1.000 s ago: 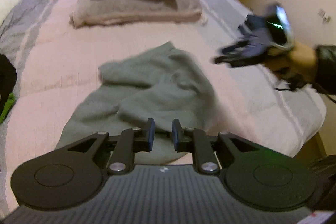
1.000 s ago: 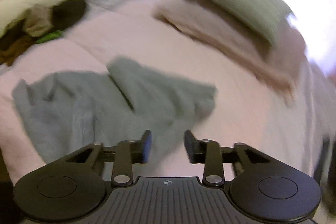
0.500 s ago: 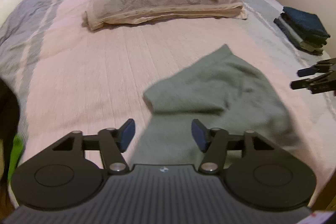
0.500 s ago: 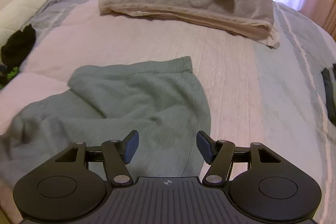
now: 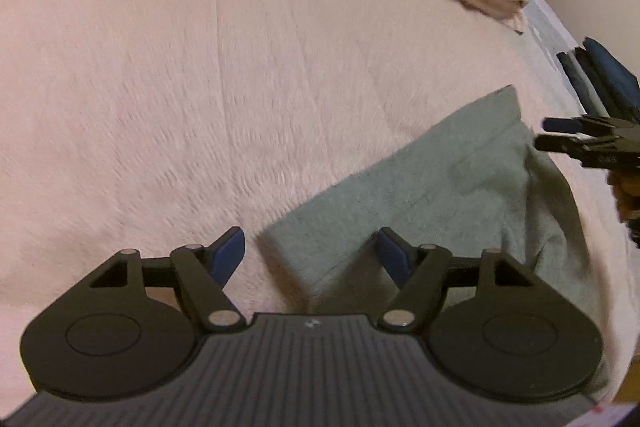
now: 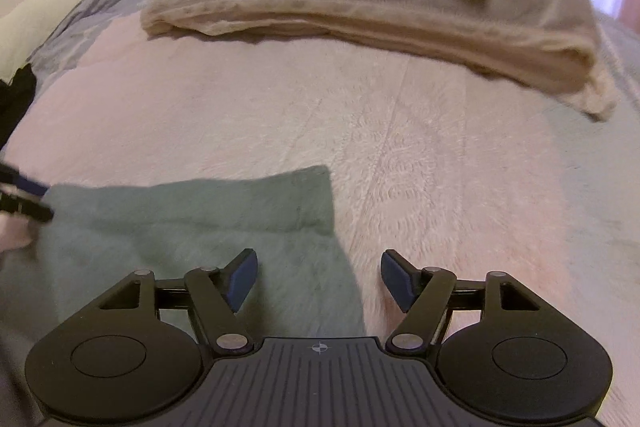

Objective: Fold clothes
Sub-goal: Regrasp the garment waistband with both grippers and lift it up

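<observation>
No writing is readable. A grey-green garment (image 5: pixel 432 187) lies partly folded on the pink bedspread (image 5: pixel 160 107) of a bed, below a folded beige blanket (image 6: pixel 360 11). The left tool (image 5: pixel 310 251) and right tool (image 6: pixel 318 273) gape wide, jaws opening over the garment's corners, gripping nothing.

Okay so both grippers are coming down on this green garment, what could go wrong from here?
The left gripper, jaws opening, straddles the green garment corner and could also pinch the pink bedspread.

The right gripper sits over the garment's side edge, so it may catch only the top layer and leave the fold crooked.
</observation>
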Demonstrator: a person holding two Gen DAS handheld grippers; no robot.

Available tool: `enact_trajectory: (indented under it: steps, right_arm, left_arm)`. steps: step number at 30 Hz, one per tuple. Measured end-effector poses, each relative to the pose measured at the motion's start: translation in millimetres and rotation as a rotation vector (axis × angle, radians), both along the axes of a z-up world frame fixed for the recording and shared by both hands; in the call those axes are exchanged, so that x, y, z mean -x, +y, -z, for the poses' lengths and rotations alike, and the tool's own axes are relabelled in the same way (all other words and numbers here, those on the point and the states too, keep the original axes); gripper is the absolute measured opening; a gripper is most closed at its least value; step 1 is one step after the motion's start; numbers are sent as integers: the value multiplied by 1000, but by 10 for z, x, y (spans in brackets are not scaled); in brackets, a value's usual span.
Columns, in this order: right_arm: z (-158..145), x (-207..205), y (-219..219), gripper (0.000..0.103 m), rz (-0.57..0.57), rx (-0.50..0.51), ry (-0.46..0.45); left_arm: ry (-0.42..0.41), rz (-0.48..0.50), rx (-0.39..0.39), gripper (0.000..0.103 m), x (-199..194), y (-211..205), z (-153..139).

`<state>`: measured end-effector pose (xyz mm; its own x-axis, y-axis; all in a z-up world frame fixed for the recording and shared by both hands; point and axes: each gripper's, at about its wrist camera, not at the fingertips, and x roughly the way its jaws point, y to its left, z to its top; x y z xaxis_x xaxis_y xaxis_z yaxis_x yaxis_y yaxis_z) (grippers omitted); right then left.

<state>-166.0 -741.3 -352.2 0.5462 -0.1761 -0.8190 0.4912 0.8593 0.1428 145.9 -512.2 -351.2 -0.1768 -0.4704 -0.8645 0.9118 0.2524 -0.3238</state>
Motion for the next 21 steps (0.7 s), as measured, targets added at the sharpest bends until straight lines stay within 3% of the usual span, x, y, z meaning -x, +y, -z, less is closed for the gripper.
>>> enact_trajectory:
  steps: [2,3,4,5,6,7,10,12,15,21]
  right_arm:
    - [89,-14,-117,66,10,-64,-27]
    - [119,-7,-173,66,17,-107,-52]
    - [125,5,-213,66,19,-145,-77]
    - [111,25,-241,57,17,-187,-102]
    - [67,48,-263,41,11,-234,-129]
    - [-2,74,-252,6,20,-231,-129]
    - [-420,238,-119,5,31,-189,-173]
    - [-853,386,61,4,30,-115,-213]
    - [-1549,640,306,4,40,-9,-298]
    - [-2925,1094,950,4,47,161,-496]
  left_arm:
    - [43,-21,-7,65,-25,-14,100]
    - [73,-31,2,56,-36,-2,119]
    - [94,-41,6,53,-34,24,117]
    - [100,-44,9,42,-30,13,96]
    - [108,-35,22,30,-17,24,54]
    - [103,-27,41,28,14,36,-16]
    - [35,3,116,23,164,87,-358]
    - [-31,22,171,21,284,123,-690]
    - [-131,39,287,21,411,228,-1360]
    - [-362,60,530,20,561,528,-2985]
